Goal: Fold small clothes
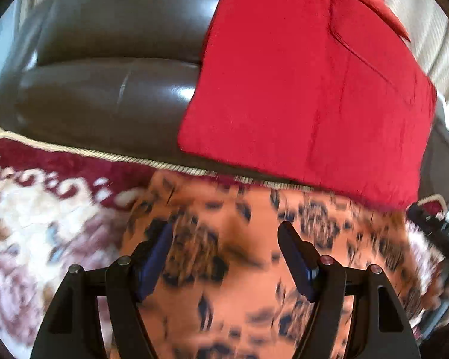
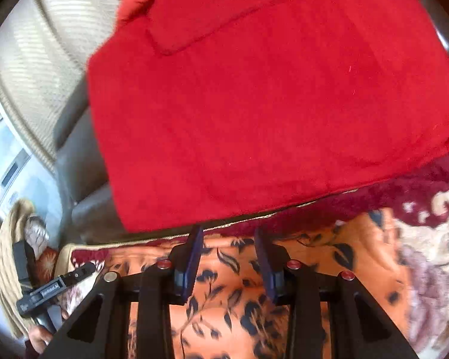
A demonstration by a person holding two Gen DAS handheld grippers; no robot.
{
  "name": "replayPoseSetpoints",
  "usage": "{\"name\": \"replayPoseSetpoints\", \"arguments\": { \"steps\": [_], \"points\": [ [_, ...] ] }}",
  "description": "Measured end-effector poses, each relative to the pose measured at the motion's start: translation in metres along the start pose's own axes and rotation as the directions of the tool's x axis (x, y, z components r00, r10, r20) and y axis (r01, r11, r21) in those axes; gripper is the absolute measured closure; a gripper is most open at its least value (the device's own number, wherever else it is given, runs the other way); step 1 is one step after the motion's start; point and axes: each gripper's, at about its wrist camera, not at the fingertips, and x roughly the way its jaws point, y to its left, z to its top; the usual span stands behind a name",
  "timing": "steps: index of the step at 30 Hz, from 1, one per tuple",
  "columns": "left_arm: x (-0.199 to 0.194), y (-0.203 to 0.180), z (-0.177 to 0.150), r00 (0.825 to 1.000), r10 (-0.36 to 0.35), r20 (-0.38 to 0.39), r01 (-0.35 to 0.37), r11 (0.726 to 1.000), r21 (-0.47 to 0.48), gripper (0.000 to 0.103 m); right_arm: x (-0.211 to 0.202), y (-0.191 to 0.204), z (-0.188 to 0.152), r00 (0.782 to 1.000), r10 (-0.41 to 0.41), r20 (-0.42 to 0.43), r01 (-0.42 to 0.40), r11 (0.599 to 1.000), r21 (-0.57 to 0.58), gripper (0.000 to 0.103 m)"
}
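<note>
Two grippers up, neither holding cloth. Left gripper [image 1: 224, 239]: jaws wide, nothing between them, hovering tilted down over the orange patterned cloth [image 1: 254, 284]. Right gripper [image 2: 227, 240]: jaws narrower, gap clear, no fabric pinched, also angled down over that orange cloth [image 2: 224, 299].

Red garment [image 1: 308, 89] lies ahead of both grippers, flat on the dark leather seat [image 1: 110, 89], folded to a rough rectangle. Long axis runs away from the grippers toward the seat back; near short edge overhangs the seat front just beyond the right fingertips. A stitched pocket or flap [image 2: 239, 21] sits on its far half.

Orange cloth lies spread on the patterned rug [image 1: 45, 209] directly under both grippers; its shape and axis are unclear.

Hard to read: left view is motion-blurred, print on the orange cloth smeared. Red garment's far end is cut off at the top of both views. In the right view, the left gripper's body [image 2: 54, 290] shows at lower left with part of a hand [image 2: 40, 339], mostly cropped.
</note>
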Motion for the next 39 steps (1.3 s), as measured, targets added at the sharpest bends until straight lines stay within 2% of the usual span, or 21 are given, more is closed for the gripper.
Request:
{"name": "replayPoseSetpoints", "arguments": {
  "steps": [2, 5, 7, 9, 10, 11, 12, 14, 16, 18, 20, 22, 26, 29, 30, 31, 32, 33, 35, 39],
  "points": [
    [-0.012, -0.006, -0.019, 1.0, -0.006, -0.006, 0.006, 1.0, 0.021, 0.03, -0.019, 0.0, -0.013, 1.0, 0.0, -0.018, -0.001, 1.0, -0.028, 0.062],
    [-0.023, -0.015, -0.051, 0.995, 0.098, -0.015, -0.097, 0.994, 0.058, 0.029, -0.045, -0.004, -0.043, 0.997, -0.021, -0.078, 0.018, 0.999, -0.039, 0.06],
    [-0.022, -0.012, -0.064, 0.988, 0.151, -0.007, -0.151, 0.987, 0.062, 0.029, -0.065, -0.008, -0.062, 0.996, -0.048, -0.08, 0.045, 0.998, -0.034, 0.058],
    [-0.007, -0.01, -0.077, 0.969, 0.245, -0.04, -0.24, 0.966, 0.098, 0.029, -0.077, -0.014, -0.076, 0.993, -0.088, -0.081, 0.086, 0.996, -0.023, 0.045],
    [0.002, -0.004, -0.083, 0.959, 0.271, -0.081, -0.261, 0.958, 0.118, 0.028, -0.076, -0.017, -0.084, 0.989, -0.116, -0.087, 0.114, 0.993, -0.028, 0.045],
    [0.008, -0.001, -0.09, 0.959, 0.266, -0.095, -0.254, 0.96, 0.119, 0.028, -0.073, -0.021, -0.093, 0.983, -0.159, -0.093, 0.155, 0.987, -0.048, 0.045],
    [0.005, 0.003, -0.094, 0.967, 0.249, -0.053, -0.243, 0.965, 0.099, 0.026, -0.067, -0.023, -0.097, 0.977, -0.186, -0.105, 0.18, 0.982, -0.062, 0.045],
    [-0.002, 0.002, -0.095, 0.965, 0.256, -0.053, -0.251, 0.963, 0.098, 0.025, -0.057, -0.028, -0.106, 0.957, -0.26, -0.13, 0.246, 0.963, -0.111, 0.045],
    [-0.017, -0.001, -0.095, 0.97, 0.242, -0.006, -0.241, 0.967, 0.083, 0.026, -0.062, -0.024, -0.105, 0.956, -0.263, -0.131, 0.248, 0.961, -0.119, 0.045],
    [-0.028, -0.006, -0.096, 0.972, 0.231, 0.038, -0.233, 0.969, 0.082, 0.026, -0.077, -0.018, -0.096, 0.973, -0.211, -0.091, 0.205, 0.976, -0.067, 0.044],
    [-0.032, -0.01, -0.095, 0.966, 0.248, 0.069, -0.253, 0.963, 0.093, 0.026, -0.082, -0.005, -0.09, 0.981, -0.191, -0.04, 0.187, 0.979, -0.079, 0.044],
    [-0.033, -0.014, -0.093, 0.96, 0.264, 0.091, -0.273, 0.956, 0.108, 0.026, -0.082, 0.008, -0.084, 0.978, -0.208, 0.0, 0.206, 0.971, -0.12, 0.044],
    [-0.033, -0.015, -0.092, 0.955, 0.275, 0.114, -0.287, 0.951, 0.113, 0.026, -0.05, 0.01, -0.06, 0.97, -0.241, -0.005, 0.239, 0.964, -0.113, 0.044],
    [-0.03, -0.011, -0.09, 0.954, 0.27, 0.127, -0.285, 0.951, 0.117, 0.026, -0.014, -0.008, -0.045, 0.952, -0.303, -0.044, 0.298, 0.951, -0.084, 0.044],
    [-0.031, -0.011, -0.091, 0.954, 0.271, 0.13, -0.287, 0.951, 0.118, 0.026, 0.0, -0.017, -0.043, 0.943, -0.322, -0.084, 0.317, 0.946, -0.073, 0.044],
    [-0.031, -0.01, -0.091, 0.952, 0.274, 0.134, -0.29, 0.949, 0.12, 0.026, 0.026, -0.032, -0.044, 0.921, -0.343, -0.182, 0.338, 0.939, -0.062, 0.044],
    [-0.031, -0.009, -0.091, 0.951, 0.277, 0.139, -0.294, 0.948, 0.124, 0.026, 0.033, -0.038, -0.046, 0.914, -0.355, -0.197, 0.349, 0.935, -0.065, 0.044],
    [-0.031, -0.009, -0.091, 0.949, 0.28, 0.145, -0.299, 0.946, 0.127, 0.026, 0.035, -0.037, -0.046, 0.913, -0.373, -0.166, 0.364, 0.928, -0.081, 0.044],
    [-0.034, -0.008, -0.09, 0.947, 0.282, 0.155, -0.302, 0.945, 0.126, 0.026, 0.035, -0.029, -0.044, 0.902, -0.398, -0.164, 0.383, 0.916, -0.12, 0.044],
    [-0.044, -0.005, -0.09, 0.941, 0.281, 0.188, -0.305, 0.945, 0.114, 0.026, 0.004, -0.013, -0.045, 0.935, -0.34, -0.103, 0.332, 0.939, -0.091, 0.044]
  ]
}}
